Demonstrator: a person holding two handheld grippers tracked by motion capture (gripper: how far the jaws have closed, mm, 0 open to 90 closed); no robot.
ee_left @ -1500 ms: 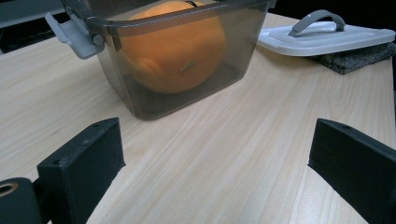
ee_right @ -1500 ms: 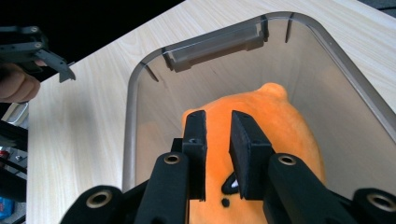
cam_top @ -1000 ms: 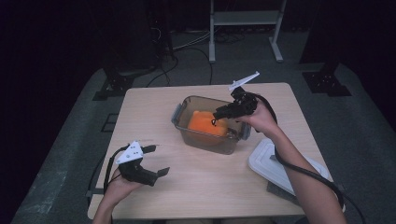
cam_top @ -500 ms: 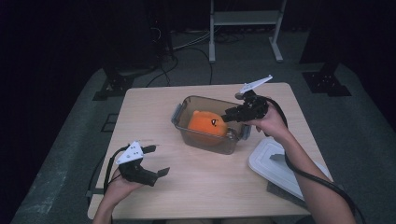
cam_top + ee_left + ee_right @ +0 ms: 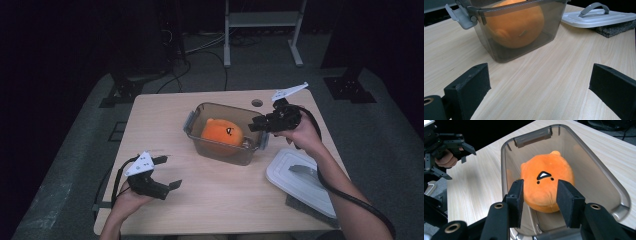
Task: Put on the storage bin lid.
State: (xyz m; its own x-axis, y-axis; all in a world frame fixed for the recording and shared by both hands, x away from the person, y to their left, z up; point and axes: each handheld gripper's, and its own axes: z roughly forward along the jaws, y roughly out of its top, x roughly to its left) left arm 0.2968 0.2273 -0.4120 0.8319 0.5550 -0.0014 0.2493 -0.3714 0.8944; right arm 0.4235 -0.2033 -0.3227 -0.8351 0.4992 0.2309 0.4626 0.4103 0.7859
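An orange round plush toy (image 5: 221, 133) lies inside a clear grey plastic container (image 5: 194, 121) at the table's middle. My right gripper (image 5: 256, 125) hovers over the container's right end, open, its pads apart just above the plush (image 5: 549, 167) and holding nothing. The container's rim (image 5: 600, 168) surrounds the toy in the right gripper view. My left gripper (image 5: 170, 172) rests near the front left of the table, wide open and empty. It points at the container (image 5: 499, 50), through whose wall the plush (image 5: 516, 25) shows.
The container's white lid (image 5: 300, 177) with a grey handle lies on a dark pad at the table's right front edge, also visible as the lid (image 5: 599, 17) beyond the box. Bare wood stretches between the left gripper and the container. The floor around the table is dark.
My right gripper has drawn back to the right, from over the plush to the container's right end. The plush stays in the container. The left gripper has not moved.
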